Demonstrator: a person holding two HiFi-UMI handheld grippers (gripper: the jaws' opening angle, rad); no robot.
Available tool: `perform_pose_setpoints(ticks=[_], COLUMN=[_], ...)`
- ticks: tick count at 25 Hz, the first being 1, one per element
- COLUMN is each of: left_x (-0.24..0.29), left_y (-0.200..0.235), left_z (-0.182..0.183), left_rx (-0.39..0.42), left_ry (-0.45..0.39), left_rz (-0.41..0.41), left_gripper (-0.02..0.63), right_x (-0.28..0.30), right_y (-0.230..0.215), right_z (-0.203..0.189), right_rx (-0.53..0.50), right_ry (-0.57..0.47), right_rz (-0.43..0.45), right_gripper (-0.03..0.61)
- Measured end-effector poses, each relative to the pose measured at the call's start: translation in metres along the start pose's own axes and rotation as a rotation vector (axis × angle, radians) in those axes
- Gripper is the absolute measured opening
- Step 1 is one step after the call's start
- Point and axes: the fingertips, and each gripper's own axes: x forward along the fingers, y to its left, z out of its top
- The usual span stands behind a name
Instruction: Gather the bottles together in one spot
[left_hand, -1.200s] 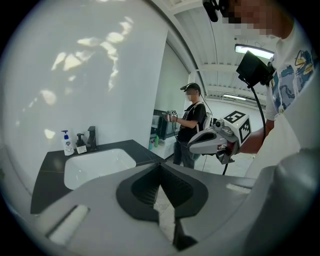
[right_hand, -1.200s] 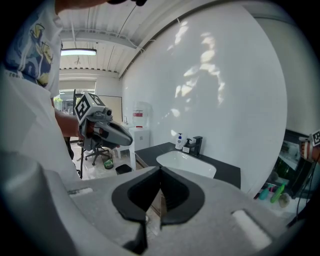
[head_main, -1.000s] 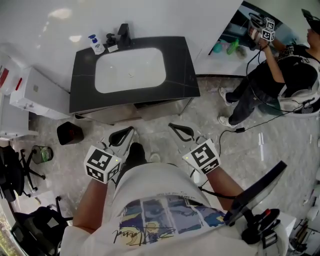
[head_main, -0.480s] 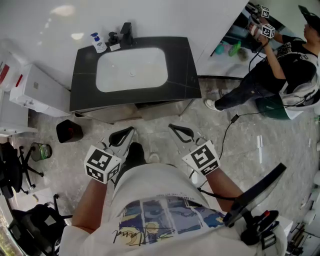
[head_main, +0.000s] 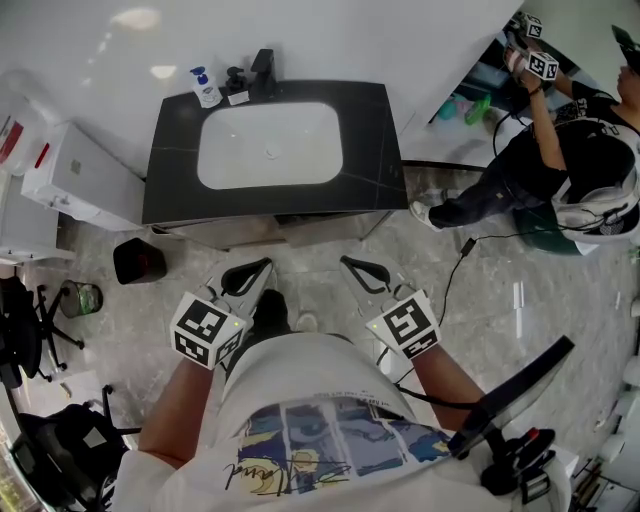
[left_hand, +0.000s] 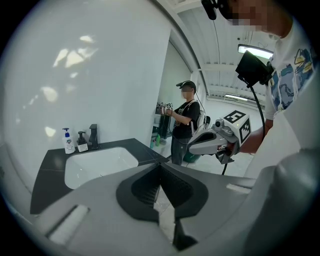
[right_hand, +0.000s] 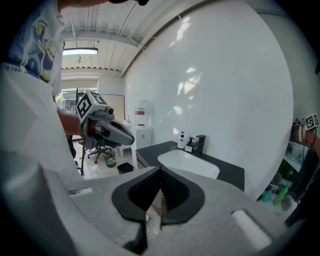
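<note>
Bottles on counter (head_main: 375, 130): one white bottle (head_main: 206, 88), one dark bottle (head_main: 236, 82); left claw (head_main: 262, 266), right claw (head_main: 348, 263) both closed, empty

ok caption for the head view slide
Left gripper and right gripper shut and empty, facing a black sink counter with two bottles beside the tap

Wears white tee (head_main: 300, 385) with blue comic print, plus grey, black-padded left tool (head_main: 250, 272) and right tool (head_main: 362, 270) with marker cubes (head_main: 207, 328).

Matt black countertop (head_main: 372, 130), glossy white basin (head_main: 270, 150)
</note>
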Motion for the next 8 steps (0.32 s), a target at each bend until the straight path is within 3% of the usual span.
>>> perform_pose_setpoints(ticks=[8], left_x=[0.0043], left_y=[0.0040], left_z=[0.0024], left_rx=[-0.001], left_ry=[0.022], left_rz=[-0.030], left_gripper=[0.002], right_x=[0.0046], right_y=[-0.0047], right_z=[-0.0047], right_rx=[0.030], right_ry=[0.024], right_rz=[-0.017], right_gripper=[0.000])
